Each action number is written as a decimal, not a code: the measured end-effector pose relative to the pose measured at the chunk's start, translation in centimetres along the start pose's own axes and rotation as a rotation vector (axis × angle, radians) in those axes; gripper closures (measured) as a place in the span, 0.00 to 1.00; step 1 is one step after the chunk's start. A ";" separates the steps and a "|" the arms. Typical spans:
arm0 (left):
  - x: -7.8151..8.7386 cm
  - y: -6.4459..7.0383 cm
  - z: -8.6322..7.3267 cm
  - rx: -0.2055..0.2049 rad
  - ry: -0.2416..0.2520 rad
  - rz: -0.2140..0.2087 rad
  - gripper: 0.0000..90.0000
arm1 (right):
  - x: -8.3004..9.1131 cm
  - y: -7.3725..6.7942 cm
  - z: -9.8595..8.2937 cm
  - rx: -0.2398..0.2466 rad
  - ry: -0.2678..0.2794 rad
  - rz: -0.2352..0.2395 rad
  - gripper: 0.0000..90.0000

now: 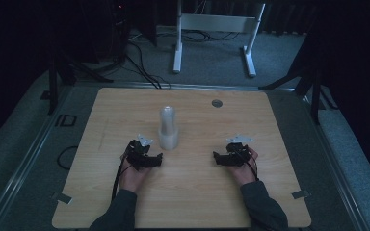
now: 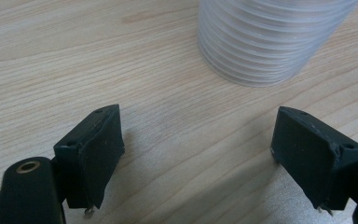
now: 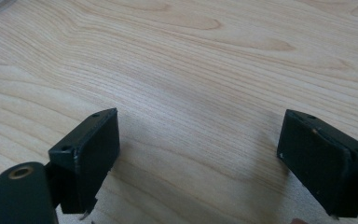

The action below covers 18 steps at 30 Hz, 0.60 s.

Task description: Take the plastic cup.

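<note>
Approach step; stack of clear cups (image 1: 168, 129) upright mid-table, just beyond left gripper (image 1: 145, 156), jaws wide, empty; right gripper (image 1: 231, 157) wide, well apart; next likely: advance left, straddle stack base.

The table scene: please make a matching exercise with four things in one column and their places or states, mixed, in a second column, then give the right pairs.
Things:
1. stack of clear cups
2. left gripper
3. right gripper
4. grey round cap

Places or states:
A. set in the table top near the far edge
B. open, close beside the stack, not touching it
C. stands upright near the middle of the table
D. open, over bare wood, farther from the stack

Pairs: 1-C, 2-B, 3-D, 4-A
</note>
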State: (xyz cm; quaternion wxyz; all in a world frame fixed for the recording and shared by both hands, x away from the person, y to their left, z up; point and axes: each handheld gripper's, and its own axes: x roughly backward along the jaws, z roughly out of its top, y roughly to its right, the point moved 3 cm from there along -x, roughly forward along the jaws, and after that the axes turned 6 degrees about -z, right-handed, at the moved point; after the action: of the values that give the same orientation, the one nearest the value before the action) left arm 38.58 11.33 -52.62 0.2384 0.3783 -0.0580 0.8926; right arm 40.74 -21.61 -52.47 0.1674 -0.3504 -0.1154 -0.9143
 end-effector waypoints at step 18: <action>2.1 -0.1 0.9 0.018 0.044 -0.047 0.30 | 2.3 -0.8 1.9 0.022 0.082 0.024 0.28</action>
State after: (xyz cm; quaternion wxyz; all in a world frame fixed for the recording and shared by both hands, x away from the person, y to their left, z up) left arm 37.93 12.02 -50.50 0.2570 0.3621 -0.0357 0.8953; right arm 39.98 -20.78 -49.57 0.1867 -0.3119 -0.1144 -0.9245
